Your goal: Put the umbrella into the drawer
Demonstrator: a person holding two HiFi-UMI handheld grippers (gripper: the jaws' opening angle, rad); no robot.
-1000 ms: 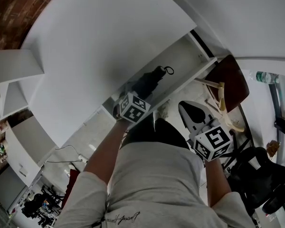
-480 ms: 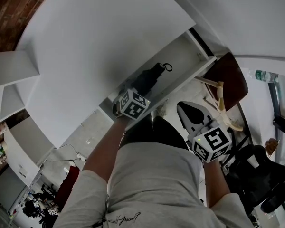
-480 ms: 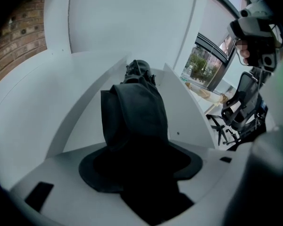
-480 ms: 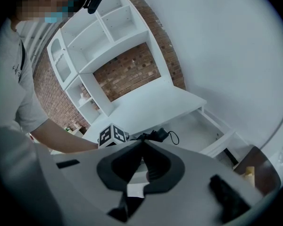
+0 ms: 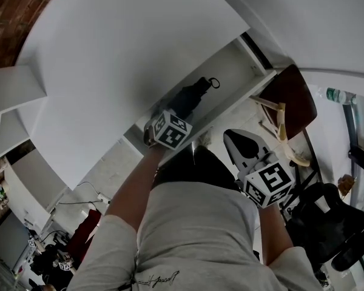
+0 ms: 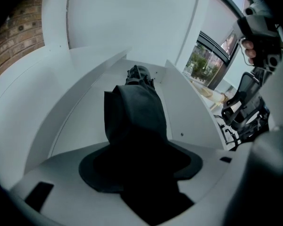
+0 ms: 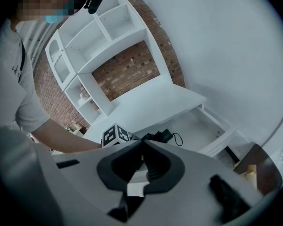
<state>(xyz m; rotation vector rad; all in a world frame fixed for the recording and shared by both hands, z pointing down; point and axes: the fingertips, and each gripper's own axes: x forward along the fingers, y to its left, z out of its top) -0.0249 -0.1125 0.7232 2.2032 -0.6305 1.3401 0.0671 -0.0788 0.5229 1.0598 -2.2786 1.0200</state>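
Shirt script (image 5: 155,279) is too small to read. Left gripper (image 5: 168,119) clamps a black folded umbrella (image 5: 191,99), loop strap (image 5: 214,82) at its far end, inside the white drawer (image 5: 233,68); right gripper (image 7: 142,147) is closed.

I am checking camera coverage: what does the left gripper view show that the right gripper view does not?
Only the left gripper view: a window with greenery outside. Only the right gripper view: white shelves, a brick wall, the person's arm and the left gripper's marker cube. Both: the black umbrella in the open drawer.
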